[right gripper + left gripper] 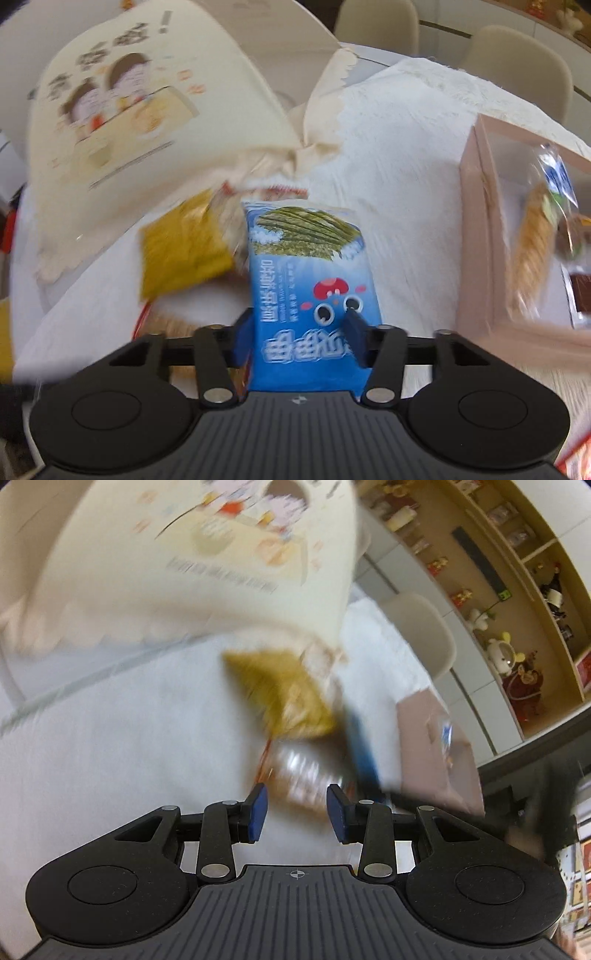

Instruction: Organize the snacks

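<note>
Left view is badly smeared, so the clear packet (299, 771) just ahead of the left gripper (297, 814) can't be read; its fingers stand partly apart w/ nothing between them. The big cream bag (147, 110) w/ cartoon print is cut off at the top edge. The pink box (476, 236) near the right edge of the white table (399, 177) holds a clear wrapped snack (535, 229) & sth brown, too cropped to tell. The right gripper (299, 332) pinches the blue seaweed packet (310, 280), long axis pointing away from it, print upside down. A yellow packet (184, 251) lies just beside, at the bag's mouth.
</note>
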A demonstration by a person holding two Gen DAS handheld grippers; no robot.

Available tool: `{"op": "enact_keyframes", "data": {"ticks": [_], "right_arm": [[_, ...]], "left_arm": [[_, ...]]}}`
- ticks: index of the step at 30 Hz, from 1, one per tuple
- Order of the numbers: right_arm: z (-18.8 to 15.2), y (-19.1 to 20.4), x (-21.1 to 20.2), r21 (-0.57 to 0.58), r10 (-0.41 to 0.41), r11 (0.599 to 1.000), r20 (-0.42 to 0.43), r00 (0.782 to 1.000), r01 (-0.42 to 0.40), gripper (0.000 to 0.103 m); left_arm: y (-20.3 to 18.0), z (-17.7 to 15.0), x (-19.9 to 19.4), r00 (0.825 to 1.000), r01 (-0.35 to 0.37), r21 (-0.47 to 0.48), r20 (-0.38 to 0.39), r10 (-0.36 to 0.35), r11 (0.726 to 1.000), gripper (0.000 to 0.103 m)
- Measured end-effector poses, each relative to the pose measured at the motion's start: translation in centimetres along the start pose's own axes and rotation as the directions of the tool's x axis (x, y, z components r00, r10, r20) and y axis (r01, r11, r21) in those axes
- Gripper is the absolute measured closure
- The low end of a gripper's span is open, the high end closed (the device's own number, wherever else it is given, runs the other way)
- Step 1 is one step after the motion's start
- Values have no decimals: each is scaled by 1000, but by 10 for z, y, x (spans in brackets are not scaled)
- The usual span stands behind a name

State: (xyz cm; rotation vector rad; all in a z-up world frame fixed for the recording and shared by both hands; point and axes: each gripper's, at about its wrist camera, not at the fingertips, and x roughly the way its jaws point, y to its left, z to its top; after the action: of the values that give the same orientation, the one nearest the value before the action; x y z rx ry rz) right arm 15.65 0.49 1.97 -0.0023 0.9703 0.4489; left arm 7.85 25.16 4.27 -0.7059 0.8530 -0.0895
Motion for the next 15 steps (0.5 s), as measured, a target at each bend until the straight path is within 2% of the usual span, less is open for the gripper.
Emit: {"op": "enact_keyframes", "data": {"ticks": [2,4,7,10,12,15], "right_arm": [[-12,-5,-18,-7,45,999,5,999,-45,66],[-23,-8,-34,-26,59,998,16,998,-59,68],[-39,-7,-48,-68,53,996,13,999,-52,68],[-59,-5,-54,-132,15,991,-1,1000,-15,66],[-74,-5,-59,-179,-17,984,11,1000,19,59],[-87,-11,-67,-234,-43,971,32,999,49,50]], "left_arm": [[-8,17,10,999,-23,10,39,22,1000,63],[-9,35,24,995,-63,-22,78,64,998,63],[-6,59,49,988,-110,-93,100,119,990,63],[-10,76,76,969,-220,-113,87,230,969,63],[-20,79,90,962,-259,-66,77,264,964,63],[-46,78,108,957,-289,70,19,288,955,62]]}}
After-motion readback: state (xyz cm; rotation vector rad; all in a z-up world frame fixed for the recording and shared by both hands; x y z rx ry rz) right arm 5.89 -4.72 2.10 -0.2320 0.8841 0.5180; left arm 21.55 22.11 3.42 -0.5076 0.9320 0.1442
